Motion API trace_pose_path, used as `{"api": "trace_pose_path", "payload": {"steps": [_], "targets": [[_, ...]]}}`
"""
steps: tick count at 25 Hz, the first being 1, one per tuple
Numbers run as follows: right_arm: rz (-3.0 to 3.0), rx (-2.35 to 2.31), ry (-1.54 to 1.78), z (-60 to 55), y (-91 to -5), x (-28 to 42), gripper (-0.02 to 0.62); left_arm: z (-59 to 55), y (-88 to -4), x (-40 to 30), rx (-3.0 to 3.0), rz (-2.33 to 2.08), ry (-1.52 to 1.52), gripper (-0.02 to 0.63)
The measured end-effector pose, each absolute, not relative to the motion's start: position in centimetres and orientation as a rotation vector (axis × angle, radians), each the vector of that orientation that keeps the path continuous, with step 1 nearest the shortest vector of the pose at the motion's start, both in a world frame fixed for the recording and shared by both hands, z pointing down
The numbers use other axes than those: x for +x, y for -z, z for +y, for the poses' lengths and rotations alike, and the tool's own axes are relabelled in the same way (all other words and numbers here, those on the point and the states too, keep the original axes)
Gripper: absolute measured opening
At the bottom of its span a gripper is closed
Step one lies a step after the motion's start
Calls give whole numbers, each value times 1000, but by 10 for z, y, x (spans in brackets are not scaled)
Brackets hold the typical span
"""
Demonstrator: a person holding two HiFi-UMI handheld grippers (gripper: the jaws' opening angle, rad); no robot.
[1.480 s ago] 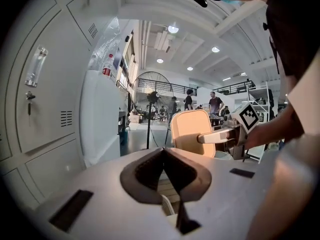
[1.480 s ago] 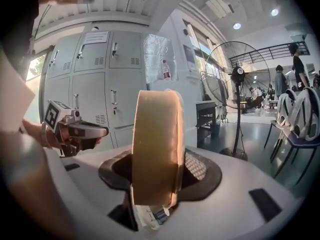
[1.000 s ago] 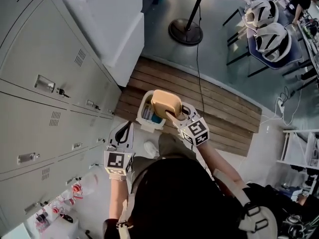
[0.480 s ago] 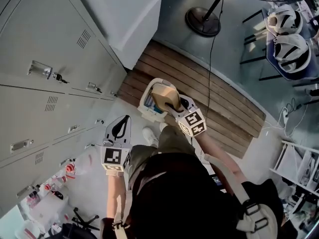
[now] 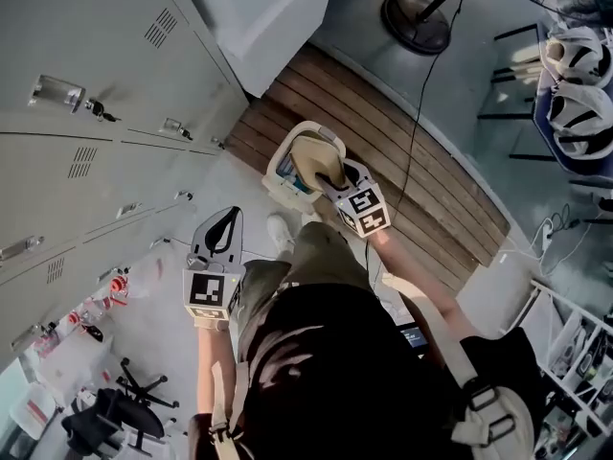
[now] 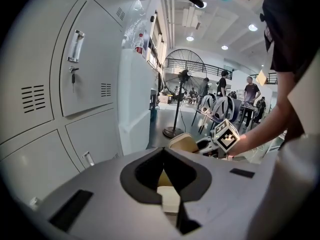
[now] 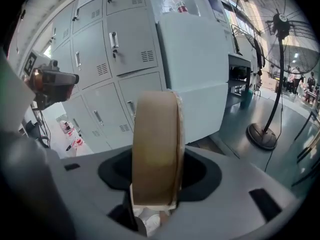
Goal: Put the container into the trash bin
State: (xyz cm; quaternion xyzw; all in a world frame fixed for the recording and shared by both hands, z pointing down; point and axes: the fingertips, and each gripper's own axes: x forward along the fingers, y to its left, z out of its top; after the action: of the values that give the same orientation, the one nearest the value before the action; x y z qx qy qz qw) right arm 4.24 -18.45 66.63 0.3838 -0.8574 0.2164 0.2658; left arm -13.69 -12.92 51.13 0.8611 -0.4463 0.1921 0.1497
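Observation:
A tan, rounded container (image 5: 308, 157) stands on edge between the jaws of my right gripper (image 5: 328, 176), which is shut on it. It hangs at the mouth of a small white trash bin (image 5: 280, 182) on the floor, which holds some blue and white waste. In the right gripper view the container (image 7: 155, 149) fills the middle and hides the bin. My left gripper (image 5: 220, 238) hangs lower left of the bin, apart from it, its jaw tips together with nothing in them. The left gripper view shows the left gripper (image 6: 164, 153) shut and the container (image 6: 182, 143) beyond.
Grey lockers (image 5: 86, 142) line the left, with a white cabinet (image 5: 268, 8) beyond them. The bin stands at the edge of a wooden slatted platform (image 5: 421, 190). A fan base (image 5: 417, 22) and its cable lie further off. My shoe (image 5: 280, 230) is beside the bin.
My right gripper has come down with the container toward the bin's mouth. The left gripper has sunk a little. The head view has tilted, shifting the floor scene upward.

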Motion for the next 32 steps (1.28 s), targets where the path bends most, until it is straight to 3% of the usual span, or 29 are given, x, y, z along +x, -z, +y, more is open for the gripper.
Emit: {"api": "trace_pose_path", "payload": {"steps": [32], "targets": [[-2025,874,-820,-216,-877,46,225,-134,-585,-151,2223,-1386,-661,9]]}}
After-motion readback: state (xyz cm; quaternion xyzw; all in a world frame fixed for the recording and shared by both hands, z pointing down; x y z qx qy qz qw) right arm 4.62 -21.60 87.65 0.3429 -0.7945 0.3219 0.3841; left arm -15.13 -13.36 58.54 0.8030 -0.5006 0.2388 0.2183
